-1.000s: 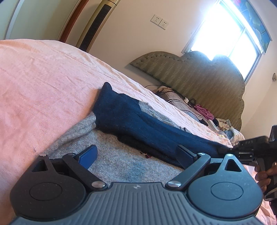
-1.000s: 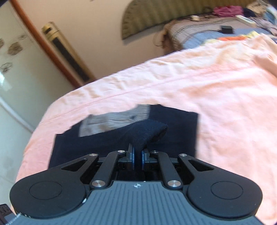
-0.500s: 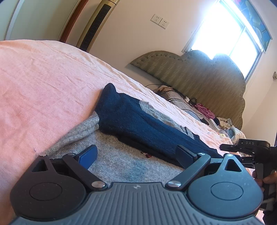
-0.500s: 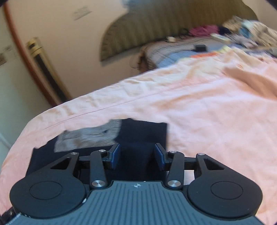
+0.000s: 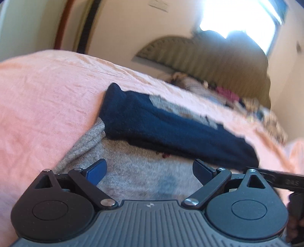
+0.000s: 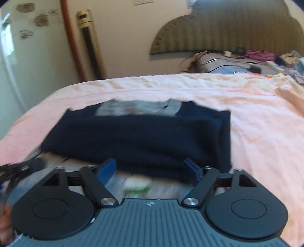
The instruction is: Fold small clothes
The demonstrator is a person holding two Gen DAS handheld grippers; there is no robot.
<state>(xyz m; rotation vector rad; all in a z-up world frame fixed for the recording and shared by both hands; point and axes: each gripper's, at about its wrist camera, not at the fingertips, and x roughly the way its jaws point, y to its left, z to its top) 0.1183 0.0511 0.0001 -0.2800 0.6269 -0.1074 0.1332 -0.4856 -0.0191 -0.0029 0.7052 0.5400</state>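
A small navy and grey knit garment (image 6: 136, 136) lies on the pink bedspread (image 6: 256, 133), with a navy part folded over the grey body. In the left wrist view the navy fold (image 5: 171, 131) runs across above the grey knit (image 5: 142, 171). My left gripper (image 5: 149, 169) is open and empty, low over the grey part. My right gripper (image 6: 152, 169) is open and empty at the near edge of the navy fold. The right gripper's body shows at the right edge of the left wrist view (image 5: 281, 180).
A green padded headboard (image 6: 237, 32) stands at the back, with a pile of loose clothes and cables (image 6: 262, 58) below it. A tall floor unit (image 6: 91, 45) stands by the wall. The window (image 5: 237, 17) is glaringly bright.
My right gripper let go of the navy fabric, opened wide and drew back toward the garment's near edge. The navy part now lies flat. My left gripper stayed open and shifted slightly.
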